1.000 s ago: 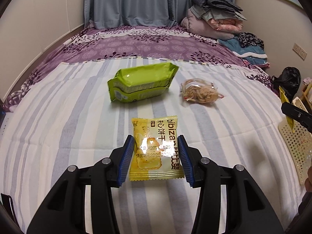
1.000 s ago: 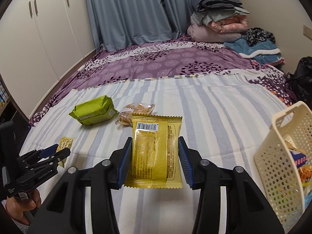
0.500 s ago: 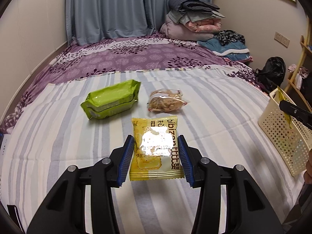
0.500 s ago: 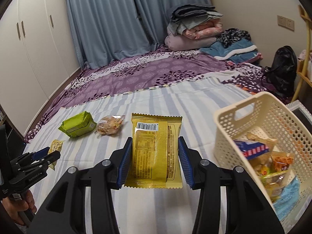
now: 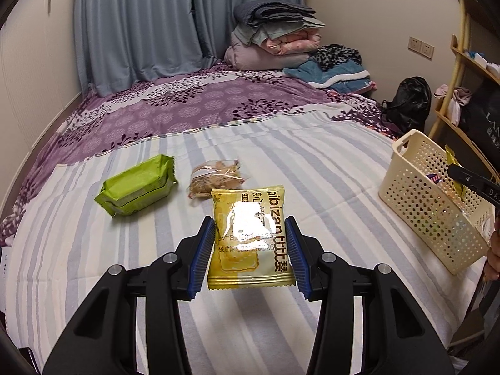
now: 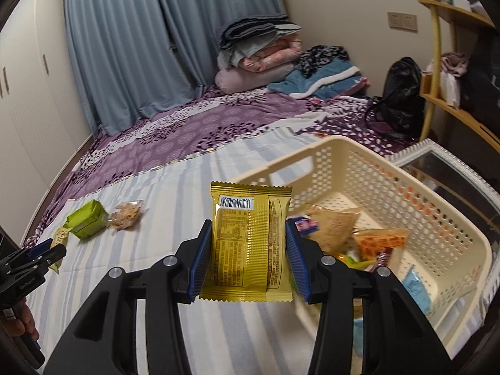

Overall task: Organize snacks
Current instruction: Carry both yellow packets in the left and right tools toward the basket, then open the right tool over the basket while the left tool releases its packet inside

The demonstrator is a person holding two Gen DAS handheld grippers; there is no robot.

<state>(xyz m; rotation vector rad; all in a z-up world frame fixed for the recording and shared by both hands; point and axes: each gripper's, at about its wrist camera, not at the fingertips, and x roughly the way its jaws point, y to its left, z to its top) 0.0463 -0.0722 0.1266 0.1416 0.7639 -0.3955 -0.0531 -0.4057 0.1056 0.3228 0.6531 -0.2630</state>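
My left gripper is shut on a yellow biscuit packet and holds it above the striped bed sheet. My right gripper is shut on a gold snack packet, barcode side up, at the near left rim of the cream basket. The basket holds several snack packets. It also shows at the right in the left wrist view. A green packet and a clear bag of brown snacks lie on the sheet beyond my left gripper.
The bed has a purple floral cover at the far end, with folded quilts against the curtain. A black bag and a wooden shelf stand at the right. A white cabinet stands at the left.
Both grippers have swung to the right with their packets. The basket has come closer to my right gripper and into full view for the left one.
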